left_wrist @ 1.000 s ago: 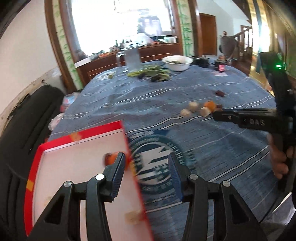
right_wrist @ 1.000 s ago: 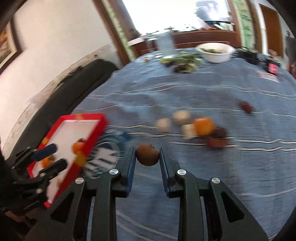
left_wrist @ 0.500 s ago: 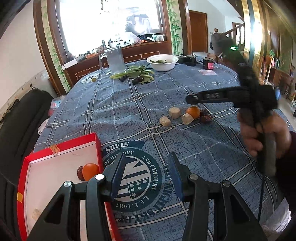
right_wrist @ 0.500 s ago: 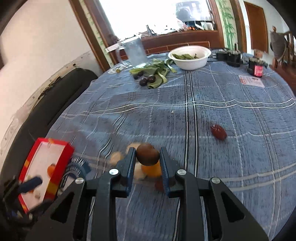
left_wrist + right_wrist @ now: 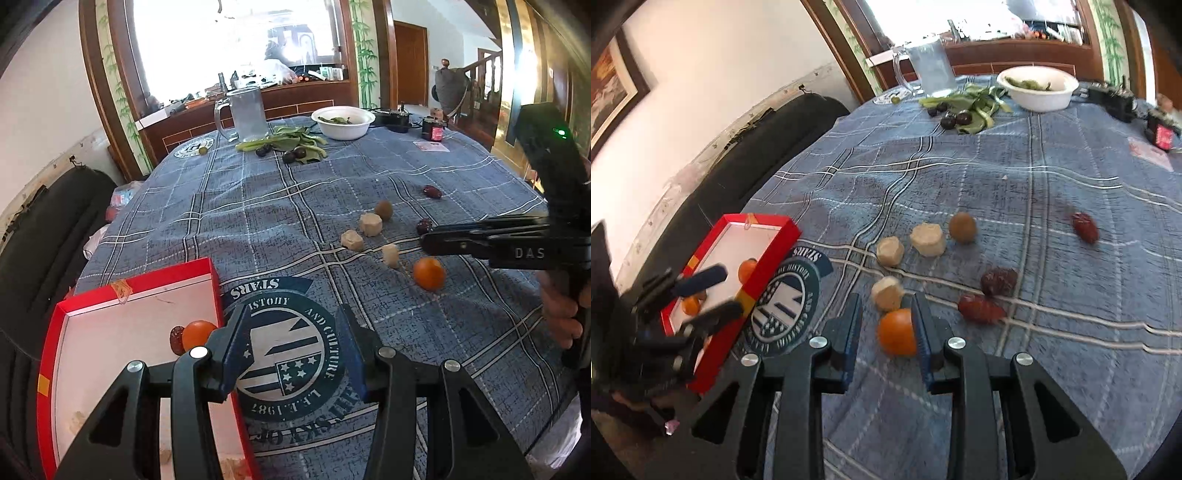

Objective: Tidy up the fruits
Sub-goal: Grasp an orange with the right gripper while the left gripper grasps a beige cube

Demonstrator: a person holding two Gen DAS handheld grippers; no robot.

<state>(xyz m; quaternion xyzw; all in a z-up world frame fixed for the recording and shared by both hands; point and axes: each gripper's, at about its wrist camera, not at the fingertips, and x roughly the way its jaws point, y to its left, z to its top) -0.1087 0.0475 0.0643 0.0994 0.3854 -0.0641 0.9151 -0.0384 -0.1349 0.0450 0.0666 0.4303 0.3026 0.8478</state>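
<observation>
A red-rimmed box (image 5: 51, 343) at the near left holds an orange fruit (image 5: 197, 333) and a dark red date (image 5: 176, 339); it also shows in the right wrist view (image 5: 768, 258). My left gripper (image 5: 291, 354) is open and empty beside the box's right rim. My right gripper (image 5: 886, 325) is open, its jaws on either side of an orange fruit (image 5: 897, 331) on the cloth. That orange also shows in the left wrist view (image 5: 428, 273). A brown round fruit (image 5: 963, 227), three pale chunks (image 5: 927, 239) and red dates (image 5: 980, 309) lie beyond.
The table has a blue checked cloth (image 5: 258, 206). At the far side stand a glass mug (image 5: 245, 114), a white bowl (image 5: 342, 122), green leaves with dark plums (image 5: 295, 146) and a small can (image 5: 432, 129). A black sofa (image 5: 40, 229) is left of the table.
My right gripper has let go of the brown round fruit, which now lies beside the pale chunks. It has opened and come down around the orange fruit. The left gripper stays open by the box.
</observation>
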